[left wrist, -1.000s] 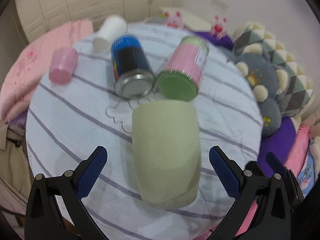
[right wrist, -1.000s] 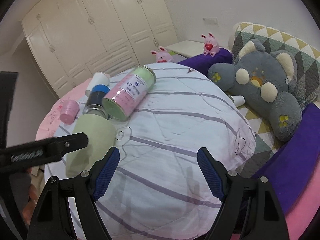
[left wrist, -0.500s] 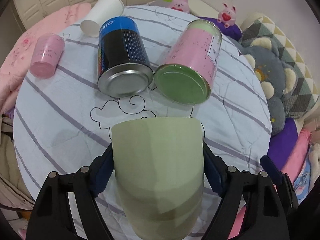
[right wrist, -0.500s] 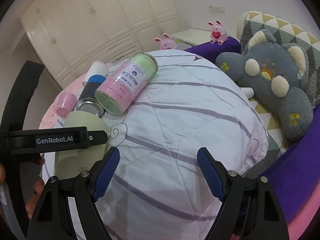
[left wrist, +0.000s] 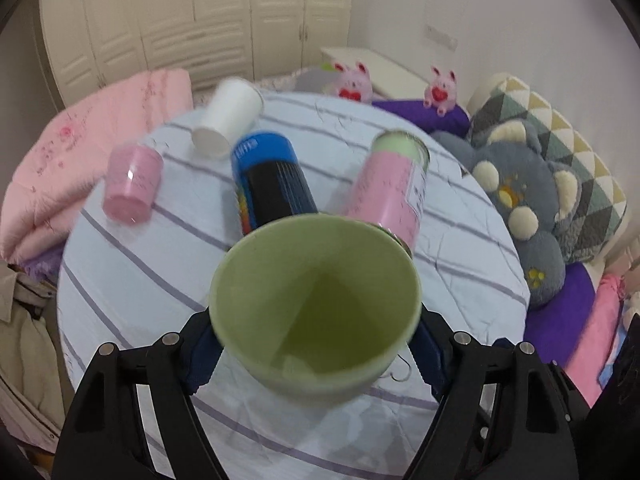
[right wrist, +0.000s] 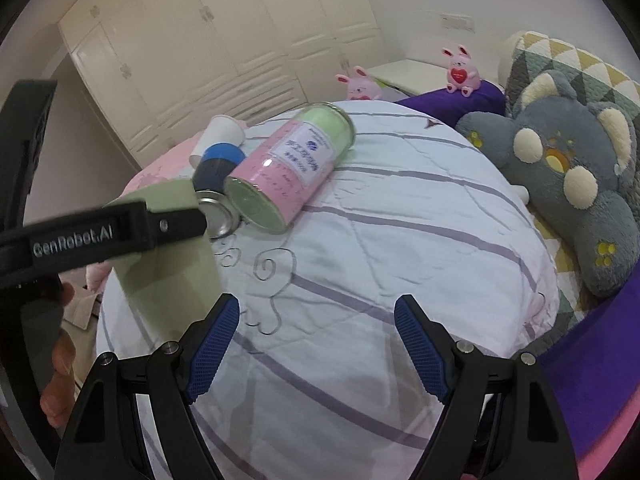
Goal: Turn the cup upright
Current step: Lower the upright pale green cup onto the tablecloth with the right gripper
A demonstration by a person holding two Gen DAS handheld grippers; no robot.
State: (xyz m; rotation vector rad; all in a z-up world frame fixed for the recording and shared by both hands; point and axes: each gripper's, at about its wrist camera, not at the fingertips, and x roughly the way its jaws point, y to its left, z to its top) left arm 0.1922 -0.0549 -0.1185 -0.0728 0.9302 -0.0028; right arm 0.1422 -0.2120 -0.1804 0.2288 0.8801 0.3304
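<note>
We judge the flip mostly done: our left gripper is clamped on the green cup, its mouth turned toward the camera, only setting down left, while our right gripper hangs open, holding nothing.

Light: soft, even, moderately dim indoors; source not visible.
Shadows: faint, under the right gripper at lower centre.
Blur: left wrist view smeared throughout; green cup soft.
Distortion: fisheye bending, black vignette in the corners.
</note>
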